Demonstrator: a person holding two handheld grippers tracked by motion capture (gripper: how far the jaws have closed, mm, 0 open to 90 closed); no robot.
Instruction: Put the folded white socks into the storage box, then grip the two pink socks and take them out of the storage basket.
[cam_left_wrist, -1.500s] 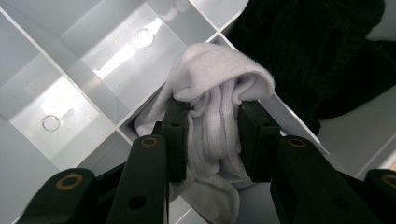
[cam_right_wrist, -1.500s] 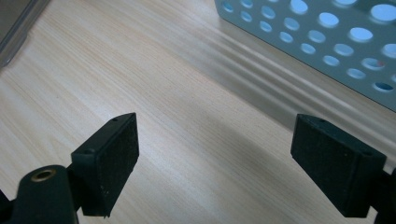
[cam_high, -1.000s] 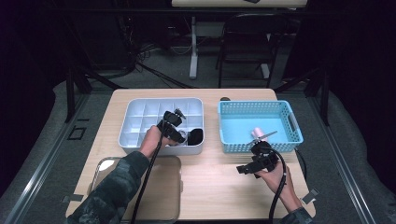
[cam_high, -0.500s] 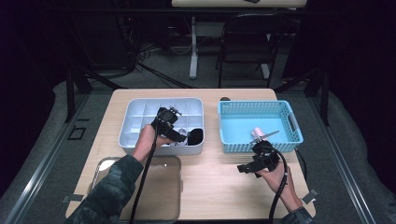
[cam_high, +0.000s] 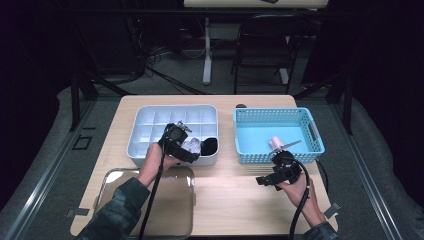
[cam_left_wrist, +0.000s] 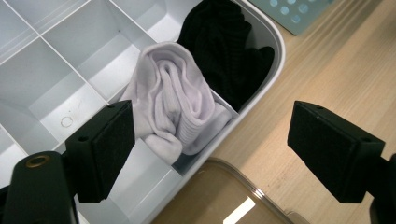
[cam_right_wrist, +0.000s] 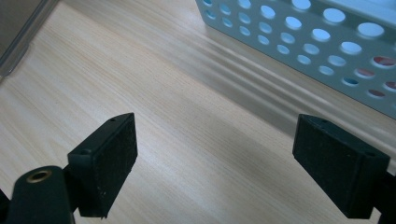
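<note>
Socks sit rolled in the white divided tray (cam_left_wrist: 42, 28), released from the left gripper (cam_left_wrist: 215, 149).
White sock (cam_left_wrist: 175, 107) fills a near-edge compartment beside the black sock (cam_left_wrist: 224, 51), partly cut off at the top; left jaws have just been opening, nothing between them. Right gripper (cam_right_wrist: 215, 158) gapes over bare table (cam_right_wrist: 187, 116) near the blue basket (cam_right_wrist: 299, 32), whose contents are hard to identify.
</note>
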